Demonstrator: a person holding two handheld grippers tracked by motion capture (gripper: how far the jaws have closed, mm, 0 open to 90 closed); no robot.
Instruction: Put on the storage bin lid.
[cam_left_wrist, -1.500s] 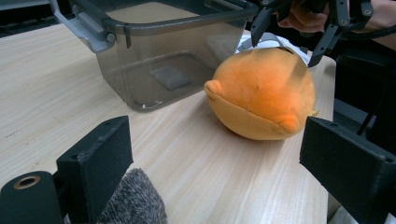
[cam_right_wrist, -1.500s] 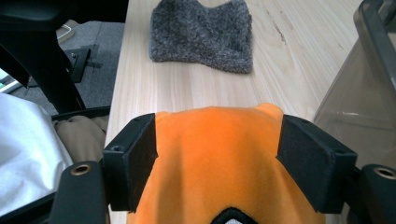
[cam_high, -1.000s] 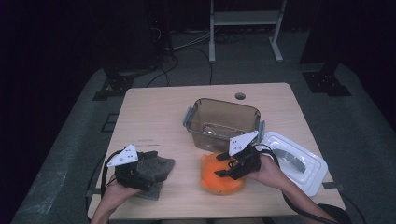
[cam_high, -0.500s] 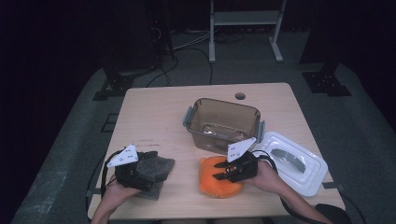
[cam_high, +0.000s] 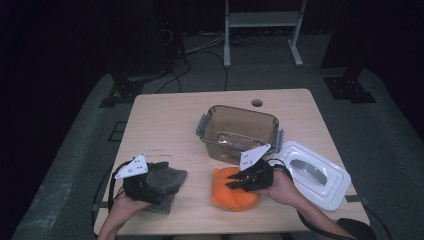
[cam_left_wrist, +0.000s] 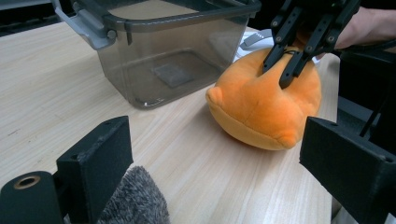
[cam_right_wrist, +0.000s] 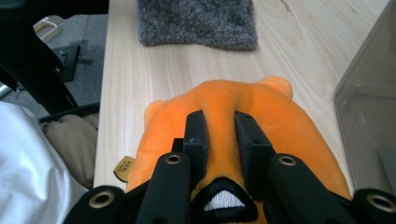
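An orange plush toy (cam_high: 225, 199) lies on the wooden table (cam_high: 165, 125) near its front edge. My right gripper (cam_high: 234, 184) comes at the toy from the right, and its jaws have just been closing. They are shut on a pinched ridge of the plush (cam_right_wrist: 280, 121), with the right gripper (cam_right_wrist: 219, 121) pressing into it from both sides. The left gripper view shows the same grip on the toy (cam_left_wrist: 252, 107). My left gripper (cam_left_wrist: 219, 154) stands open, jaws wide apart, over a grey fuzzy cloth (cam_high: 171, 177) at the front left.
A clear brownish container (cam_high: 242, 111) with grey side latches stands open just behind the toy. Its white lid (cam_high: 320, 182) lies flat to the right, by my right hand. A small round hole (cam_high: 257, 103) marks the table's far edge.
The right gripper has come down onto the orange plush toy and its jaws have closed on it. The left gripper has stayed on the grey cloth.
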